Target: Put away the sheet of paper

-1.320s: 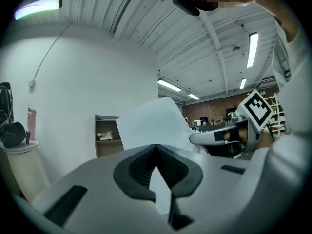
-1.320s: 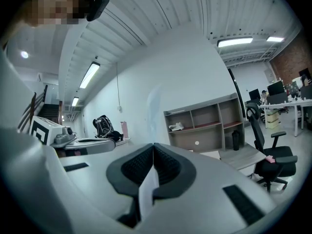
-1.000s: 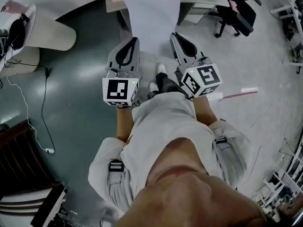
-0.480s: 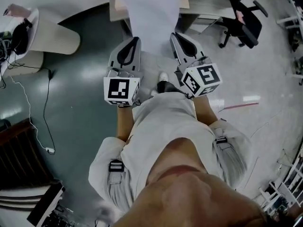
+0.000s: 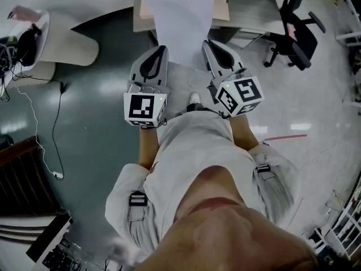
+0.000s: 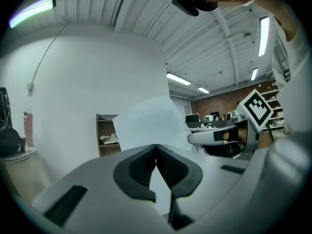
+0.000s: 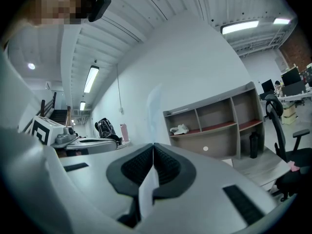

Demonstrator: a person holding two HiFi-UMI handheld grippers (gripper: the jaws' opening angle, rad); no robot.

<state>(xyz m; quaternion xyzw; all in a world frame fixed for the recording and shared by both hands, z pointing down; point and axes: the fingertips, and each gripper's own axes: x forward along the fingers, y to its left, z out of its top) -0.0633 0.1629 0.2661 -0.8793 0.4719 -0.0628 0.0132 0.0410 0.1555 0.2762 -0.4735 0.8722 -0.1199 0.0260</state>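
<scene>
A white sheet of paper (image 5: 183, 21) stands stretched between my two grippers in front of the person. In the head view the left gripper (image 5: 162, 49) pinches its lower left edge and the right gripper (image 5: 208, 43) its lower right edge. The left gripper view has the paper (image 6: 146, 123) rising from the shut left gripper (image 6: 156, 146). Seen edge-on in the right gripper view, the paper (image 7: 148, 189) is clamped in the shut right gripper (image 7: 154, 145). A wooden shelf unit (image 5: 221, 5) lies straight ahead, partly hidden behind the sheet; the same shelf unit (image 7: 219, 126) has open compartments.
A black office chair (image 5: 296, 30) stands at the right of the shelf. A pale round table (image 5: 62, 41) with a dark bag is at the left, and a cable (image 5: 35, 134) trails over the green floor. The person's foot (image 5: 194, 99) shows between the grippers.
The person has stepped forward: the shelf unit and chair have come lower and nearer in the head view. Both grippers keep the same hold on the paper.
</scene>
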